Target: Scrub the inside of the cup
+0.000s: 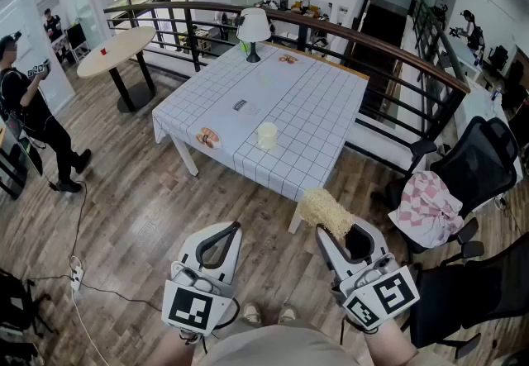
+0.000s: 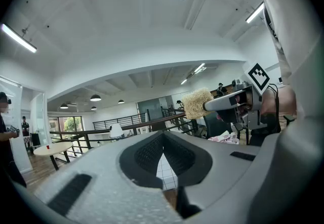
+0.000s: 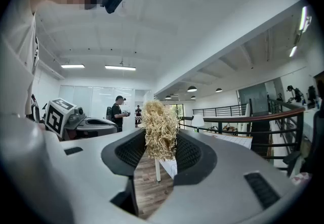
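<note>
A pale cup (image 1: 266, 135) stands upright near the front edge of a table with a white grid cloth (image 1: 314, 116), well ahead of both grippers. My right gripper (image 1: 332, 232) is shut on a straw-coloured fibrous scrubber (image 1: 325, 209), which sticks up from between its jaws (image 3: 160, 127). The left gripper (image 1: 226, 230) is held low beside it with its jaws closed together and nothing in them (image 2: 163, 153). In the left gripper view the scrubber (image 2: 196, 103) shows at the tip of the right gripper. Both grippers hang over the wooden floor, short of the table.
A white lamp (image 1: 253, 29) and small flat items (image 1: 240, 105) sit on the table. A person (image 1: 33, 112) stands at the far left by a round table (image 1: 116, 50). Office chairs, one with a checked cloth (image 1: 426, 207), stand to the right. A railing (image 1: 397, 59) runs behind.
</note>
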The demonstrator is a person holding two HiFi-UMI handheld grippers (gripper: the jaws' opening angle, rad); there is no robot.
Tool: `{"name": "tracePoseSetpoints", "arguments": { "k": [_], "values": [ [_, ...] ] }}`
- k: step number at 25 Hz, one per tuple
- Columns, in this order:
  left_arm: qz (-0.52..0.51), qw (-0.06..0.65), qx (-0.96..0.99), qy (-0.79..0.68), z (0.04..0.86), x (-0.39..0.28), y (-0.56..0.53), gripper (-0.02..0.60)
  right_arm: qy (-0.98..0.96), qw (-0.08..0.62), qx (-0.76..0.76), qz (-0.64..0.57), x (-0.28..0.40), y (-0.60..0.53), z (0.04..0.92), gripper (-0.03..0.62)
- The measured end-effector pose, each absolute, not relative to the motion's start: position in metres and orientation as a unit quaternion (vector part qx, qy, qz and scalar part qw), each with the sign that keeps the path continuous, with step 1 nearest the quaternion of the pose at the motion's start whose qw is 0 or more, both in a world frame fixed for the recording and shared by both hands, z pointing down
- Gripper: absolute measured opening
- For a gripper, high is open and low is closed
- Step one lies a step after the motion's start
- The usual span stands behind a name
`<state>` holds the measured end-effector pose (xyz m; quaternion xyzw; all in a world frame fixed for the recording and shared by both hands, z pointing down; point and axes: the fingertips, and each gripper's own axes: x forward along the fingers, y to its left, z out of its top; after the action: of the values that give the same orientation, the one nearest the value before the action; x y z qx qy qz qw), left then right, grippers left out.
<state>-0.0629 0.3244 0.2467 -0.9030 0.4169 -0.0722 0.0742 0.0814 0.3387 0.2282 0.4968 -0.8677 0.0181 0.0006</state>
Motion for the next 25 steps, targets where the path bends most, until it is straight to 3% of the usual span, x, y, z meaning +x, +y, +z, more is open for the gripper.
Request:
{"name": "tracePoseSetpoints", "arguments": {
  "k": [5,25],
  "values": [
    [-0.058,0.042,-0.912,0.404,0.246,-0.055,0.326,0.013,-0.864,-0.013,0.503,0.028,0.094,0.339,0.230,0.158],
    [-0.074,0.021,-0.911,0.404,0.261,-0.011,0.335,0.014,-0.875,0.025,0.483,0.015,0.129,0.349,0.253,0.160]
  ]
}}
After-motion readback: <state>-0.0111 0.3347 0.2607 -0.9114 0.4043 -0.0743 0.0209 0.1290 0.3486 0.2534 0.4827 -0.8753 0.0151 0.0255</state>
